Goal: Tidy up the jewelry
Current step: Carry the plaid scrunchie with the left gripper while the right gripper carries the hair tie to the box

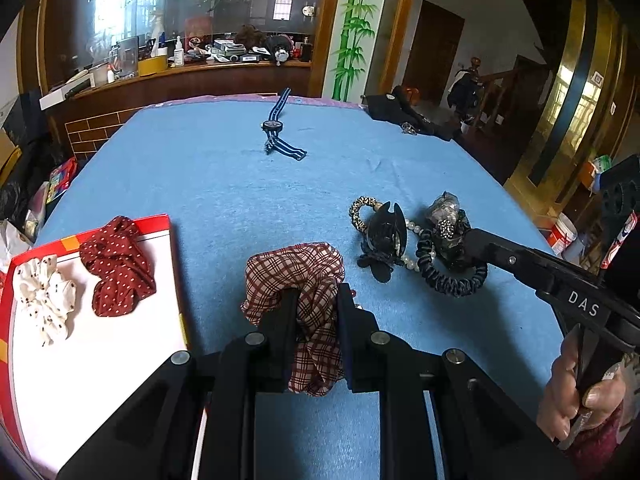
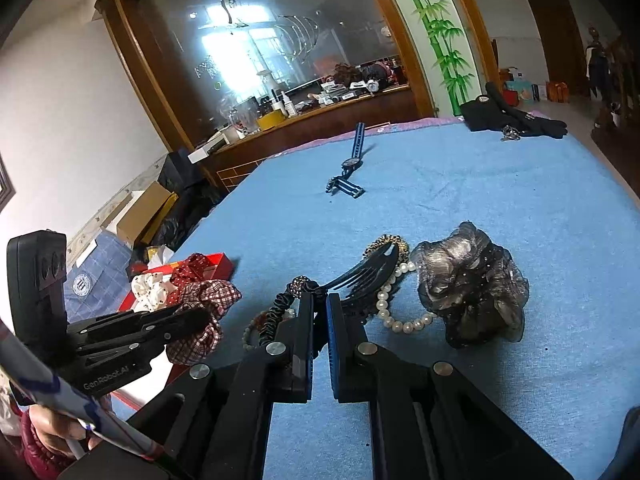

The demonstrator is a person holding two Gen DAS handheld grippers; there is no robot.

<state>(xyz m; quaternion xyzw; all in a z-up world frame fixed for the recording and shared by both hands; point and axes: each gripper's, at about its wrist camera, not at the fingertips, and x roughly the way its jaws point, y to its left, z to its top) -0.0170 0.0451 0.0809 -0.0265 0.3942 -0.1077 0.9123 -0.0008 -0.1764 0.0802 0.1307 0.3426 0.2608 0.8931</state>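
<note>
- Two pieces already lie in the red-rimmed white tray [image 1: 100, 360] at the left of the blue-covered worktop [image 1: 224, 184]: a white dotted fabric scrunchie [image 1: 44, 300] and a dark red polka-dot scrunchie [image 1: 116, 268], side by side.
- The left hand-held gripper [image 1: 318, 320] is closed on a red-and-cream plaid scrunchie [image 1: 298, 276], just beside the tray's right edge. It looks like the third piece on its way in, not yet placed.
- The right hand-held gripper [image 2: 319, 320] is narrowed to a slim gap at the pile of loose pieces; a dark ruched elastic hair band [image 2: 276, 316] sits at its tips, but whether it is truly pinched I cannot tell.
- Left on the worktop near it: a black claw hair clip [image 2: 360, 276], a white pearl bracelet [image 2: 394, 312], a leopard-print hair tie [image 1: 360, 210] and a grey sheer organza scrunchie [image 2: 472, 284], all clustered together.
- A navy striped-strap wristwatch [image 1: 276, 126] lies well apart, farther back.
- By my reckoning, under half is sorted.
</note>
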